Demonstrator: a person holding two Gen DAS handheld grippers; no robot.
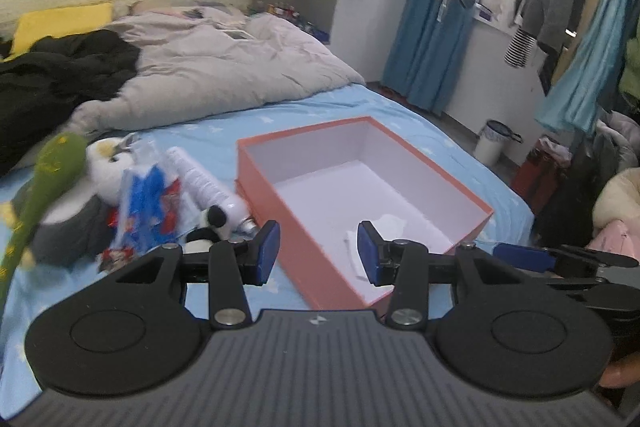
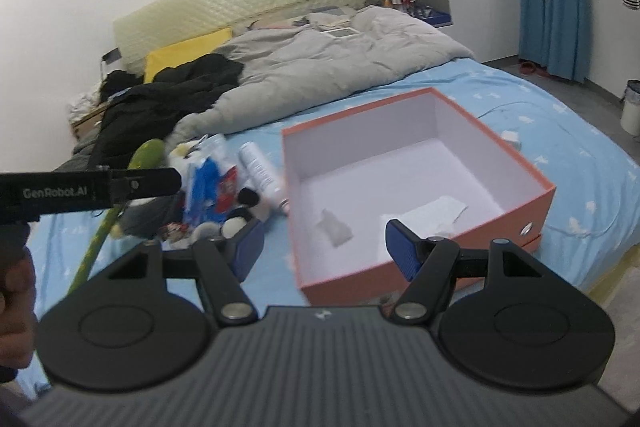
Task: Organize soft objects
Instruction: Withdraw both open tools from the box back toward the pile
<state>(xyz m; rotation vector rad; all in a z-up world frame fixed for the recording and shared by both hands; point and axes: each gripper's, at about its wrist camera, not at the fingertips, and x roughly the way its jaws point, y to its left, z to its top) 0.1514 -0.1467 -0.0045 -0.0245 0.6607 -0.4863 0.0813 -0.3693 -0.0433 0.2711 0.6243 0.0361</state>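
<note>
- Grippers both hang above a bed (image 1: pixel 360 103) covered in a light-blue sheet, pointing down toward it.
- Left gripper (image 1: pixel 318 253): blue pads spread apart, nothing between them; its jaws frame the near left wall of the box from above.
- Right gripper (image 2: pixel 324 251): jaws released and wider than the left ones, empty; it hovers over the near edge of the box. The left gripper's side shows in the right wrist view as a dark bar at the left edge, with part of a hand (image 2: pixel 14 291) below it.
- Orange box (image 2: pixel 548 193): open, white inside, resting on the sheet; only a few scraps of white paper (image 2: pixel 430 213) lie on its floor.
- Soft objects lie in a heap on the sheet just left of the box, none inside it: a green plush toy (image 1: pixel 48 175), a white-and-grey plush (image 1: pixel 104 163) beside it, and a small black-and-white plush (image 1: pixel 214 221) nearest the grippers.
- Mixed in the same heap: a blue-and-red plastic packet (image 1: pixel 150 203) and a white bottle (image 1: pixel 208 183) lying on its side, close against the box's left wall.
- Behind them a rumpled grey duvet (image 1: pixel 224 67) and black clothing (image 1: pixel 60 71) cover the far bed.
</note>
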